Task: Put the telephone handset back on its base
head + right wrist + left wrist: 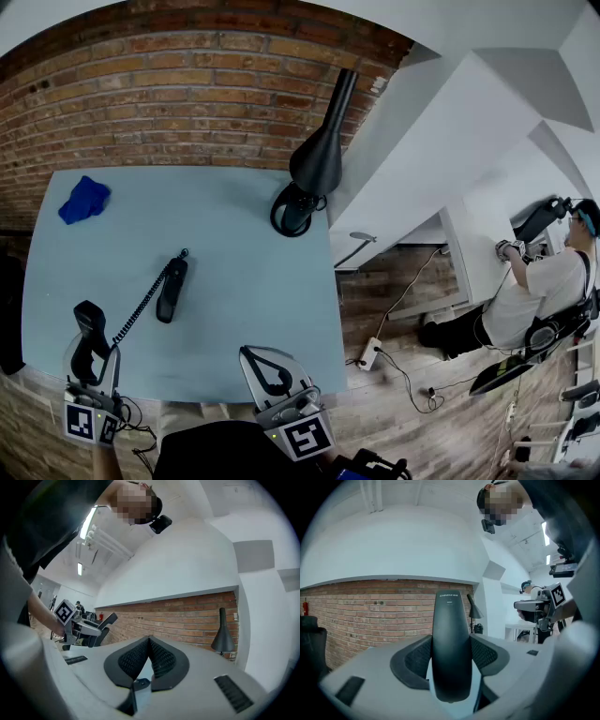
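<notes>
A black telephone base (172, 291) lies on the light blue table (244, 281), left of centre. A coiled cord (141, 307) runs from it to the black handset (89, 326), which stands upright in my left gripper (92, 349) above the table's front left edge. In the left gripper view the handset (451, 634) fills the gap between the ribbed pads (415, 658), and the left gripper (450, 660) is shut on it. My right gripper (269, 367) hovers at the front edge near the middle. Its jaws meet at the tips with nothing between them, which the right gripper (149, 643) also shows in its own view.
A black desk lamp (314, 164) stands at the table's far right corner. A blue cloth (84, 199) lies at the far left. A brick wall (187, 94) runs behind. Right of the table, cables and a power strip (370, 352) lie on the floor, where a person (539, 291) crouches.
</notes>
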{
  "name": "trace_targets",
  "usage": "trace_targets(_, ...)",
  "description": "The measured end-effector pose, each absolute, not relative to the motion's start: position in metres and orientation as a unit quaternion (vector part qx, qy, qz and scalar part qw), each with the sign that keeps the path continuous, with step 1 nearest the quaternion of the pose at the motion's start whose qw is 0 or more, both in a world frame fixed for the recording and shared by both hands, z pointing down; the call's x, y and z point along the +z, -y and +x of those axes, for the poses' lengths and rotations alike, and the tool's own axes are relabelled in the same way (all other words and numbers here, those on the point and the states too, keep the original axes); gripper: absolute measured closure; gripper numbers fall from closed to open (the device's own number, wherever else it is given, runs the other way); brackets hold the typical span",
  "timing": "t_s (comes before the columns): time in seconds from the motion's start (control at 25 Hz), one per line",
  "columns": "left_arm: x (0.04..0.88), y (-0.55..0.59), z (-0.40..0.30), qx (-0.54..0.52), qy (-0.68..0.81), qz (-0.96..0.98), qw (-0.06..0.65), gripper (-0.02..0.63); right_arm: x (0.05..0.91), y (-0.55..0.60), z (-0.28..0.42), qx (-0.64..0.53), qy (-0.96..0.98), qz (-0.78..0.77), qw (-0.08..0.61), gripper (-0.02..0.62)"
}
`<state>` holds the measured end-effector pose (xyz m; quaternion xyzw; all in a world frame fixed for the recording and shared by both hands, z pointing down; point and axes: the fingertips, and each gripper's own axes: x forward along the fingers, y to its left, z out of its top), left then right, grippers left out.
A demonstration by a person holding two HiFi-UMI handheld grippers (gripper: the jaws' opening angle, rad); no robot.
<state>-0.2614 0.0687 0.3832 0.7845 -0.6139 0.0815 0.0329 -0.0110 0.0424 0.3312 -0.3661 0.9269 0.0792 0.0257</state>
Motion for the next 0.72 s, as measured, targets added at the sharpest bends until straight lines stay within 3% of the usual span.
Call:
trace_targets(0.36,0.388,-0.058,-0.259,0.099,0.611,0.784,0.039,0.33,0.342,-0.033,-0.013,0.04,-0.935,-0.351,0.031,0.569)
trace_targets(0.72,0.42,-0.028,-0.258,0.145,0.598,0.78,0.111,0.33,0.353,-0.028,-0.027,0.052,-0.938,-0.342,0.018,0.569)
